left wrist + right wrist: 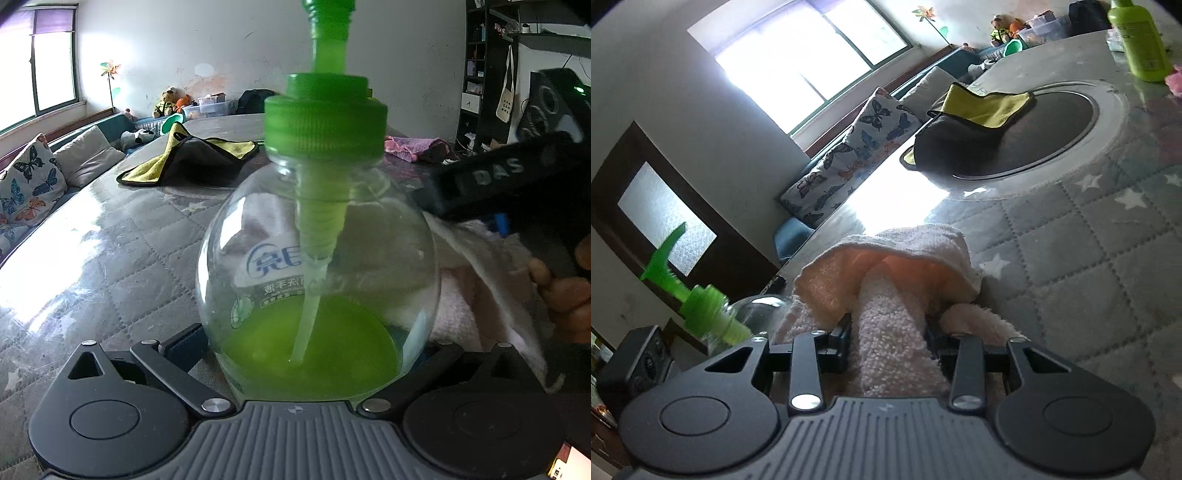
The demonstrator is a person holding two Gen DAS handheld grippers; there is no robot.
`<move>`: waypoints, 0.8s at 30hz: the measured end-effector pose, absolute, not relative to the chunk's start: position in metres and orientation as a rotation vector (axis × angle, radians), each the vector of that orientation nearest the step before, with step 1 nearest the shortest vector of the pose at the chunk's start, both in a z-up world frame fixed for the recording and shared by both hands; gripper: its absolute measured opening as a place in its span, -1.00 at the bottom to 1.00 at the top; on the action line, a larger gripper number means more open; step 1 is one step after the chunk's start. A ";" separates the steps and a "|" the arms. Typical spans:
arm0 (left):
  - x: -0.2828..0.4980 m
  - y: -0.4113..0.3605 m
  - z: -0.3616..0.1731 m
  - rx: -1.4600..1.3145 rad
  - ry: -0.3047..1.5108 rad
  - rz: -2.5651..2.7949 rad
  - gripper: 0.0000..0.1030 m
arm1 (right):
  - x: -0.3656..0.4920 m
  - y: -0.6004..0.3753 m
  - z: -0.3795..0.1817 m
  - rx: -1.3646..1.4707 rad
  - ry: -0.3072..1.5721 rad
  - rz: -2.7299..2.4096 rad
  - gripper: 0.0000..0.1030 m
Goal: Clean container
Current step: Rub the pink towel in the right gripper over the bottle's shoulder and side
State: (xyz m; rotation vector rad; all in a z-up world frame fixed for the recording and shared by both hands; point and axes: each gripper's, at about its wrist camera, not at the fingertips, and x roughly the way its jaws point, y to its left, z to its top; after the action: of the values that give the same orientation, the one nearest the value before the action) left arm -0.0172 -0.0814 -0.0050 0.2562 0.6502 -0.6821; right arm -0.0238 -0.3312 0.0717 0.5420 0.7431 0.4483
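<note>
A round clear soap bottle [317, 280] with a green pump cap [325, 118] and green liquid in its bottom fills the left wrist view. My left gripper [310, 350] is shut on its lower body. The right gripper's black body [509, 177] reaches in from the right, pressing a pale pink towel [476, 266] against the bottle's right side. In the right wrist view my right gripper [888, 332] is shut on that pink towel [894, 280], which bunches over the fingertips. The bottle's pump [690, 291] and glass shoulder [757, 310] show at the lower left.
A yellow and black cloth [188, 158] lies on the quilted star-print table cover [122, 258], partly over a dark round inset [1045, 136]. A pink cloth [413, 146] lies far right. A second green bottle [1137, 40] stands at the table's far side. A hand [561, 291] holds the right gripper.
</note>
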 end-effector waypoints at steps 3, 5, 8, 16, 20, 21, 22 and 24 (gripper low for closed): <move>-0.017 -0.082 -0.006 0.257 0.650 -0.682 1.00 | -0.034 -0.339 0.075 0.598 0.733 0.460 -0.27; -0.017 -0.081 -0.005 0.257 0.650 -0.682 1.00 | -0.039 -0.343 0.080 0.619 0.715 0.474 -0.28; -0.017 -0.081 -0.005 0.257 0.650 -0.682 1.00 | -0.044 -0.342 0.098 0.617 0.667 0.517 -0.27; -0.016 -0.081 -0.005 0.256 0.650 -0.683 1.00 | -0.024 -0.329 0.109 0.603 0.649 0.556 -0.27; -0.017 -0.081 -0.005 0.255 0.651 -0.683 1.00 | -0.014 -0.333 0.094 0.637 0.683 0.521 -0.26; -0.017 -0.081 -0.005 0.255 0.651 -0.683 1.00 | -0.013 -0.335 0.089 0.644 0.695 0.510 -0.26; -0.017 -0.081 -0.005 0.255 0.651 -0.683 1.00 | -0.011 -0.336 0.082 0.642 0.713 0.494 -0.26; -0.017 -0.081 -0.005 0.255 0.651 -0.683 1.00 | -0.011 -0.336 0.073 0.621 0.748 0.468 -0.26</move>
State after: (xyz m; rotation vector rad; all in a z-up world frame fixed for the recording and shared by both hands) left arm -0.0172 -0.0806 -0.0049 0.2546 0.6513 -0.6830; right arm -0.0112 -0.3358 0.0733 0.6215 0.7476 0.4676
